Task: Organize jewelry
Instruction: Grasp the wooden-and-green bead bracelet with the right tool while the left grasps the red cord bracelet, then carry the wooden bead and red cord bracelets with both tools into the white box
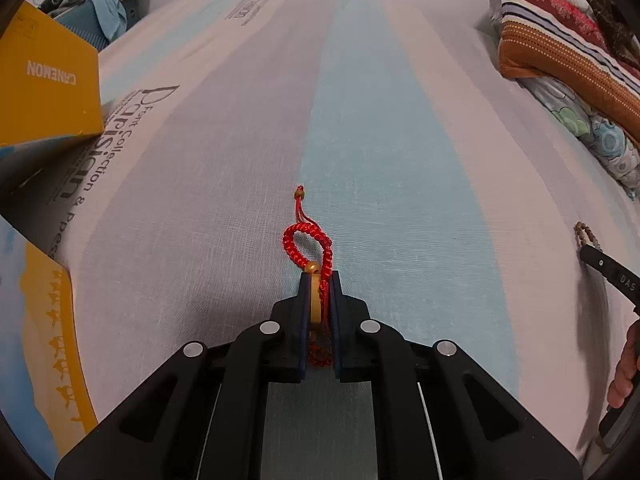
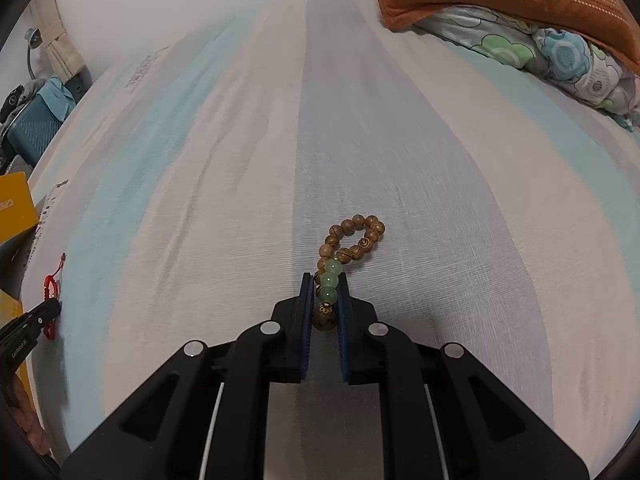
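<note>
Claws came nearest: your left claw (image 1: 319,280) was clamped on the red braided bracelet (image 1: 308,248), its loop and beaded tail lying ahead on the striped mattress (image 1: 400,160). Your right claw (image 2: 325,284) was closed on the wooden bead bracelet (image 2: 352,240), pinching it at the green beads, the brown loop resting on the mattress just beyond. Both claws tilted steeply down, side by side but well apart. Judging from this, you had both pieces gripped but not lifted or sorted. Farther off, yellow boxes (image 1: 48,76) sat left and folded bedding (image 2: 520,12) right.
</note>
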Demonstrator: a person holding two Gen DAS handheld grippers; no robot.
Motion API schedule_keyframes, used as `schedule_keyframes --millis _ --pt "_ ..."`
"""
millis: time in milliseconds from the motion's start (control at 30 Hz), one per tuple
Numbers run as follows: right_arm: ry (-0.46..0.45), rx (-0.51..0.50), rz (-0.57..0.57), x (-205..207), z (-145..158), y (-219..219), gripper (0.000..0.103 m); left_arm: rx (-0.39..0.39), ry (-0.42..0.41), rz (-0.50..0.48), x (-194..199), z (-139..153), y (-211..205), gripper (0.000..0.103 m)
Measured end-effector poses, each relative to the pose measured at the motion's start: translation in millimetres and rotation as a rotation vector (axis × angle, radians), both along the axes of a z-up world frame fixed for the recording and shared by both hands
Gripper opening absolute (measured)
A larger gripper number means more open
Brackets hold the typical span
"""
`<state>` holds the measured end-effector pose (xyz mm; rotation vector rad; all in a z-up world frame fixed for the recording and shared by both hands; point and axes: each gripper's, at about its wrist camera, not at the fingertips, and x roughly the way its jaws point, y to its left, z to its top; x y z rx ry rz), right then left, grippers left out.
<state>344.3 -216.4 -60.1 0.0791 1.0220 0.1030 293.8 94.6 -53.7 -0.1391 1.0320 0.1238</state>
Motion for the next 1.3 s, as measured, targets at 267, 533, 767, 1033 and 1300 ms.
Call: schedule_keyframes --millis 267,533,767,1033,1300 --pt "-0.020 0.009 0.008 -8.9 13.2 0.7 0.010 -0.013 -0.016 -0.019 -9.0 13.3 -7.1 0.008" --pt "-0.040 0.016 0.021 -24.5 31.4 4.4 0.010 -0.011 -0.037 -0.038 -27.2 33.3 -12.0 0.008" --pt "-0.068 -0.016 0.047 -42.1 50.4 17.9 0.010 0.017 -0.057 -0.048 -47.9 53.3 -12.0 0.008" --pt "-0.100 -0.014 0.068 -62.3 74.9 32.6 0.010 0.033 -0.090 -0.052 -72.2 80.0 -10.2 0.008" --pt "-0.138 -0.015 0.092 -84.3 102.1 46.4 0.010 0.046 -0.112 -0.044 -92.8 101.0 -3.3 0.008"
